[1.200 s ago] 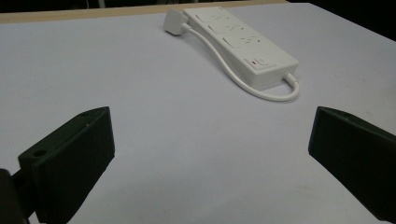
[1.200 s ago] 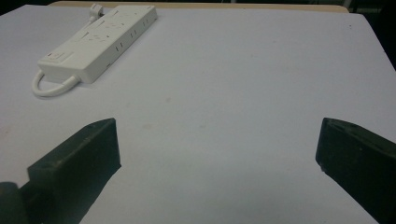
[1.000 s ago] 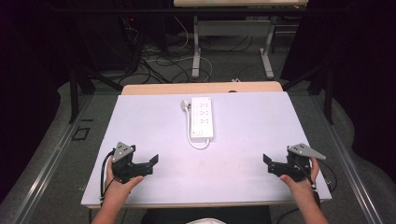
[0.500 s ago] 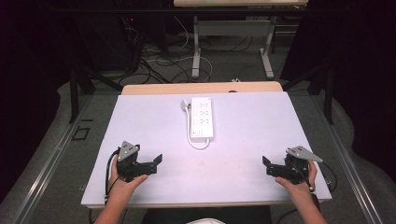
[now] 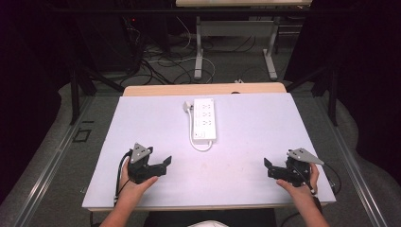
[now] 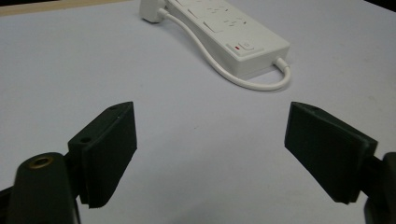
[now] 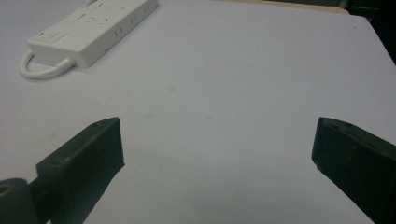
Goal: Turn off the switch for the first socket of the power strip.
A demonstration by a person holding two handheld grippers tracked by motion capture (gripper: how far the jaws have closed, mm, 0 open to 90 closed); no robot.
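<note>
Your left gripper [image 5: 161,164] sits low over the near-left part of the white table [image 5: 255,137], jaws pointing toward centre; they've just been closing a bit but stand well apart w/ nothing between them, only bare tabletop. Your right gripper [image 5: 268,166] is near the near-right corner, jaws wide, nothing held, also aimed inward.

Edges: near edge runs just behind both your hands; right gripper is close to the table's right edge, left gripper sits a bit further in from the left edge. A wooden strip [image 5: 203,89] borders the far edge. Broad bare surface lies between the two grippers and out to the middle, so there's open room to move forward and inward.

Power strip [image 5: 204,118]: lies flat at centre-far, well apart from both grippers. Long axis runs near-to-far, roughly square to the near edge. Switch end [image 6: 244,46] faces you; its white cord [image 5: 200,145] loops out of that end and runs back along the strip's left side to the plug [image 5: 188,106] by the far-left corner of the strip. Sockets face up.
</note>
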